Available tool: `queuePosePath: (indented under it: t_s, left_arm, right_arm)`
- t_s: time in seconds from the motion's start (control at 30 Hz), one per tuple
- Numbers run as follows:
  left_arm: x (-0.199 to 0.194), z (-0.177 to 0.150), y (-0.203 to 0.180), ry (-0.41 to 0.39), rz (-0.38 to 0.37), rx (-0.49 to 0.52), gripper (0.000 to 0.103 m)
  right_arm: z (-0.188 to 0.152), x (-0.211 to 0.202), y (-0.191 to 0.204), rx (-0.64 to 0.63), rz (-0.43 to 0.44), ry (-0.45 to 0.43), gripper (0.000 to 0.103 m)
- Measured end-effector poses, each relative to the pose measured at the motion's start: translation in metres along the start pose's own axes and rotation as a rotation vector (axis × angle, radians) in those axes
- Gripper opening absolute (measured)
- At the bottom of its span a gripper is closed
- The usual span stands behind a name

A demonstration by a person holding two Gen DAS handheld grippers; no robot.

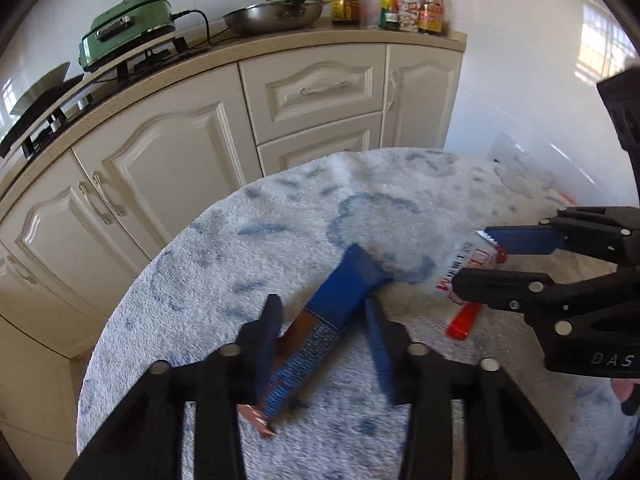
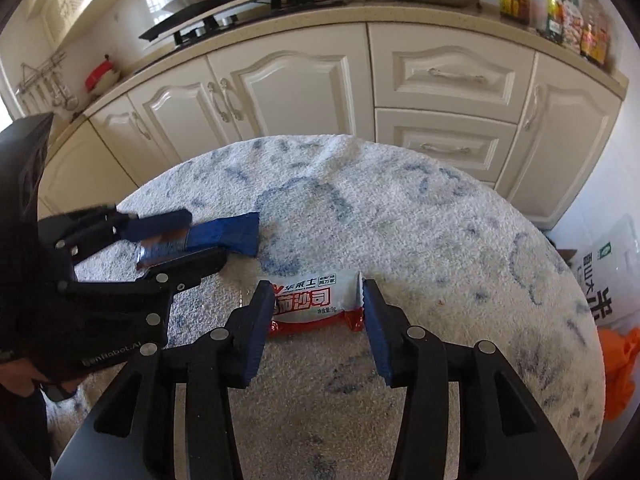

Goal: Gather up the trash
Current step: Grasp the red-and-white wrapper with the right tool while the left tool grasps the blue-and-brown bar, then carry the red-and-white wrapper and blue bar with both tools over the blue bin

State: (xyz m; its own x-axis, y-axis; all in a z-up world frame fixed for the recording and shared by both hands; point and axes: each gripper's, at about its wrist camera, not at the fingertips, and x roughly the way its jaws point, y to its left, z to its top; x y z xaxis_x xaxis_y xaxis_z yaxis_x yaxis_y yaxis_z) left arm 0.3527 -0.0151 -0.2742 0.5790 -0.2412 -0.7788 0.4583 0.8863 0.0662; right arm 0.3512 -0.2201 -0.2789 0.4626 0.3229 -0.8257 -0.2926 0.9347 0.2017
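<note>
- Pick-up is the step in hand, seen from the left wrist: your left gripper (image 1: 324,312) straddles the blue-and-brown wrapper (image 1: 320,328) lying on the towel-covered bench (image 1: 224,248). The jaws stand partly spread; the left pad seems to touch the wrapper, the right stands just clear, though blur makes contact hard to judge.
- Next, I judge, you must close fully before lifting, since the flat foil could slip.
- Right gripper (image 1: 476,256) enters from the right, over the white-and-red sachet (image 1: 464,272); its far half is hidden by the jaws.
- Right wrist view: your right gripper (image 2: 316,308) brackets the white-and-red sachet (image 2: 312,304) end to end, jaws against its edges, apparently pinching it.
- No bin is visible; an orange bag (image 2: 620,364) at the right edge is cut off.
</note>
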Motion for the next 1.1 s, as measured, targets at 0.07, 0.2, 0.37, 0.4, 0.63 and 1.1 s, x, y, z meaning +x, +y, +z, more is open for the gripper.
queuePosePath:
  t_s: [0.07,0.2,0.37,0.4,0.63,1.1]
  left_arm:
    - [0.000,-0.002,-0.004,0.003,0.004,-0.016,0.021]
    - [-0.006,-0.012,-0.001,0.010,0.000,-0.112,0.015]
    - [-0.023,-0.031,0.008,0.003,0.025,-0.253,0.015]
    - [-0.028,-0.035,0.009,0.002,0.033,-0.282,0.015]
    - [-0.049,-0.053,0.015,-0.002,0.052,-0.380,0.015]
    - [-0.096,-0.077,0.018,-0.035,0.052,-0.429,0.015]
  right_arm:
    - [-0.001,-0.003,-0.002,0.039,-0.007,-0.002,0.049]
    - [-0.006,-0.006,-0.004,0.107,-0.024,0.004,0.057]
    - [-0.002,0.001,0.012,0.138,-0.039,-0.007,0.060]
    - [0.001,0.005,0.017,0.128,-0.072,-0.014,0.060]
    - [0.007,0.023,0.053,-0.041,-0.173,-0.044,0.050]
    - [-0.013,0.009,0.062,-0.075,-0.031,-0.020,0.027]
